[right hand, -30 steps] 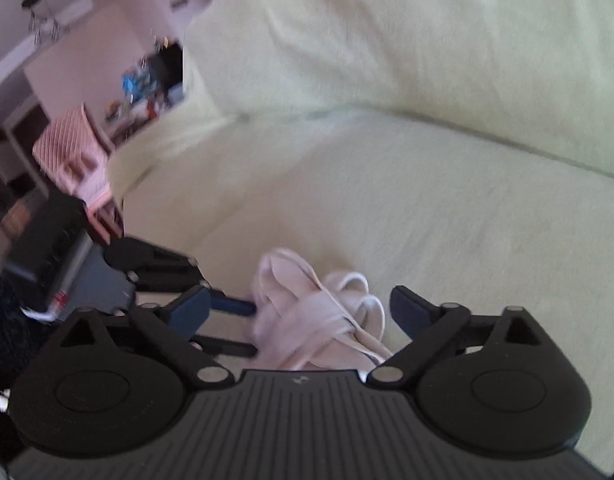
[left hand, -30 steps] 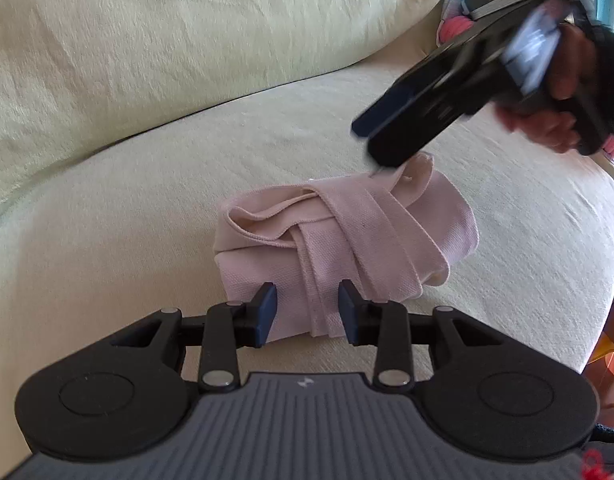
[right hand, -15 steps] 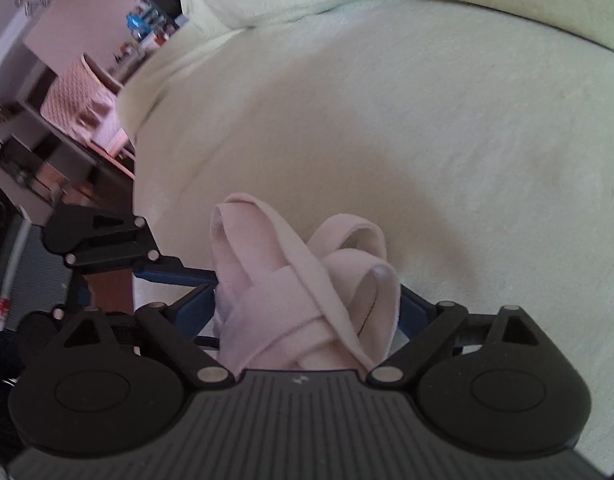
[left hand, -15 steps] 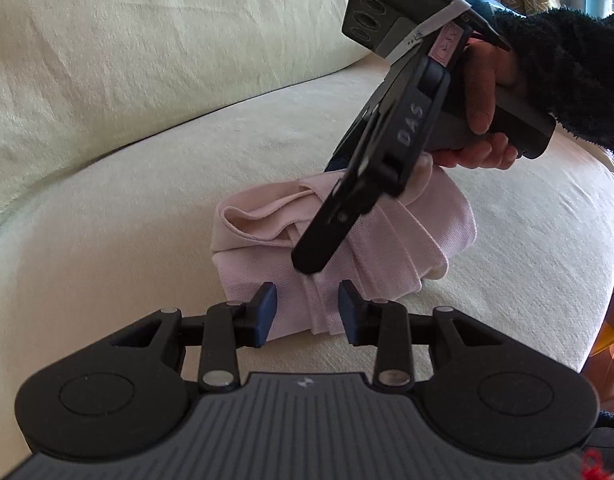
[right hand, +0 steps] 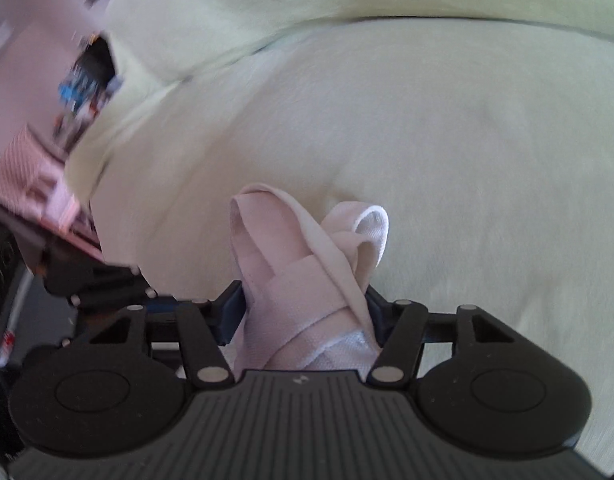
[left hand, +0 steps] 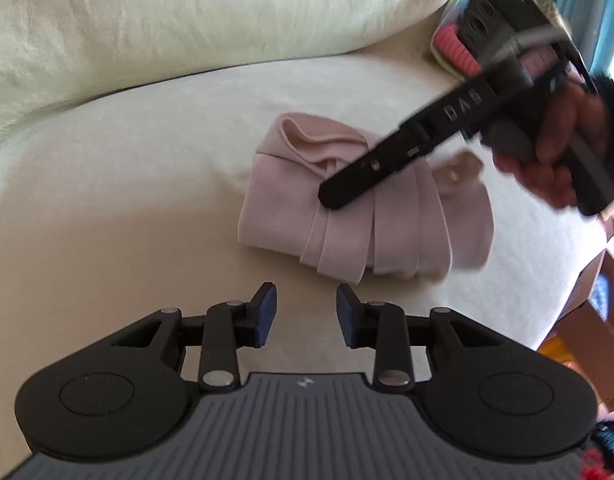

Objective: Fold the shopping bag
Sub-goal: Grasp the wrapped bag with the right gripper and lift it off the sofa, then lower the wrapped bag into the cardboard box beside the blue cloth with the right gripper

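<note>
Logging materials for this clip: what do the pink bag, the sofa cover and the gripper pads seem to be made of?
Shopping bag: looks like matte pink woven cloth, likely cotton canvas; a fine weave shows, and flat webbing straps wrap it. Sofa cover: pale soft fabric, matte, creased; fibre unclear. Left gripper pads: dark blue, dull, possibly rubber, on black hard-plastic-looking fingers.

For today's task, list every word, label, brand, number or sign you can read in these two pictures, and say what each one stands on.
"DAS": pale letters along the side of the right gripper, seen from the left wrist camera, above the folded pink bag.
A small pale emblem on the grey body of the left gripper: a mark, no letters.
The same emblem on the right gripper's body, in its own camera's view.
Background clutter beyond the sofa: too blurred to read.
</note>
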Demonstrator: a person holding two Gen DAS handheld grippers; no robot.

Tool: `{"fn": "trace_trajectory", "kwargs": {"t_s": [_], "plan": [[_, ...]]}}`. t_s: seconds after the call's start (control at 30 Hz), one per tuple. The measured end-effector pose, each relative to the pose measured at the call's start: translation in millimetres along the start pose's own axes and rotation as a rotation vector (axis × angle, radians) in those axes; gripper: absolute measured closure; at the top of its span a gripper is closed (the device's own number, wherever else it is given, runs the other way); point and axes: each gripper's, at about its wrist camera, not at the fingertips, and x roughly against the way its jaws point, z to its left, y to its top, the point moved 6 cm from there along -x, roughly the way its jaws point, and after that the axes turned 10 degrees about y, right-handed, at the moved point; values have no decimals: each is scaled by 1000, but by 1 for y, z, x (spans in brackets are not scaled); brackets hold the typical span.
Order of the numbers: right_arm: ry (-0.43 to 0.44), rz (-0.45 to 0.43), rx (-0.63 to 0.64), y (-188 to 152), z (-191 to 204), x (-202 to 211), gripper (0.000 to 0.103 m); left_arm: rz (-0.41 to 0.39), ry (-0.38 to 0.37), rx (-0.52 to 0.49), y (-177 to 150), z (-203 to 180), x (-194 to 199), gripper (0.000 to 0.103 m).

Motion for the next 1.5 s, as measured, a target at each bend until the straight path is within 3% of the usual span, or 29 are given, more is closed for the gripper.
{"fn": "trace_trajectory", "kwargs": {"t_s": [0.1, 0.3, 0.47, 0.73, 0.87, 1.0, 1.2, 1.3, 1.37, 1.5], "plan": [[1, -159, -123, -30, -12, 35, 49, 15, -39, -74, 8, -28, -3, 63], [-52, -539, -428, -135, -40, 122, 49, 7, -131, -309, 26, -125, -2, 64], [-105, -731, -562, -219, -42, 175, 49, 1, -191, -473, 19, -196, 9, 64], [0, -1001, -746, -320, -37, 238, 49, -65, -294, -601, 23, -265, 64, 64], [-24, -1164, -765, -373, -17, 284, 49, -114, -380, -704, 24, -318, 82, 64], [-160, -1329, -793, -441, 4, 333, 49, -136, -496, -815, 7, -393, 96, 63], [-564, -1577, -987, -572, 13, 404, 49, -88, -615, -943, -31, -513, 77, 63], [-735, -1645, -1120, -620, -4, 422, 49, -50, -632, -1012, -45, -555, 63, 63], [-782, -1685, -1208, -640, -23, 423, 49, -25, -630, -1062, -49, -575, 49, 63], [-902, -1662, -1373, -651, -69, 411, 49, 13, -628, -1134, -52, -607, 18, 63]]}}
